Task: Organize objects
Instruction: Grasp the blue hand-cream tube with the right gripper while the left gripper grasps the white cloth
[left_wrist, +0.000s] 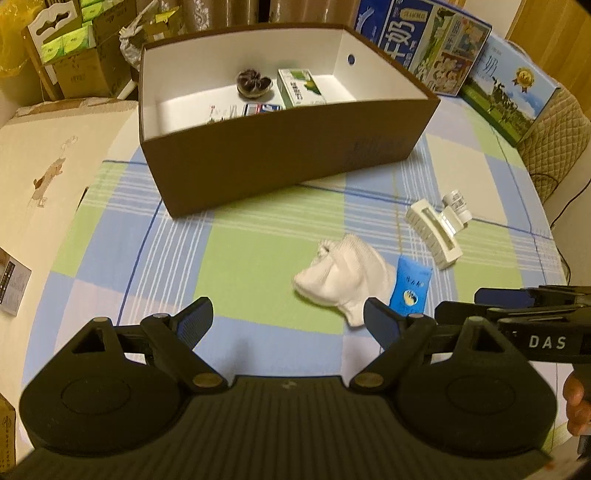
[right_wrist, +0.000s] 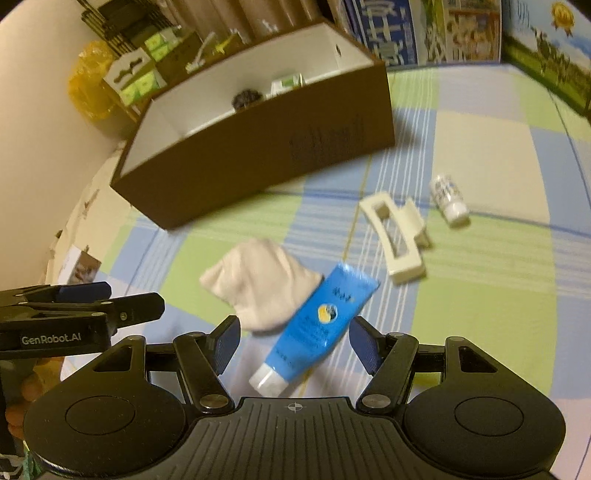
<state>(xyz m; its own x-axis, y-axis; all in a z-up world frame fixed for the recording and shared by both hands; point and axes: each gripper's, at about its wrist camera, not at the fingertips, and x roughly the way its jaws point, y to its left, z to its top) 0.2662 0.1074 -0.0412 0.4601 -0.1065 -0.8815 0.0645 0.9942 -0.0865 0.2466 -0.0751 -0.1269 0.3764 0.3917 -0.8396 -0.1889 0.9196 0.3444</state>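
both tools are released: the right tool (right_wrist: 293, 341) straddles the blue tube (right_wrist: 317, 325) beside the white sock (right_wrist: 258, 282), the left tool (left_wrist: 288, 323) empty.

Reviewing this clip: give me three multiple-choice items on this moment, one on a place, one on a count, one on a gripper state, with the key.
1. Where does the blue tube lie?
A. inside the box
B. on the checked cloth, against the white sock
C. on the floor

2. How many loose items lie on the cloth outside the brown box?
A. two
B. four
C. six

3. The right hand-held gripper is:
A. open, empty
B. shut on the tube
C. shut on the sock

Key: 1 B, the tube touches the white sock. 2 B, sock, tube, hair clip, small bottle. 3 A, its fingers stand apart around the tube.
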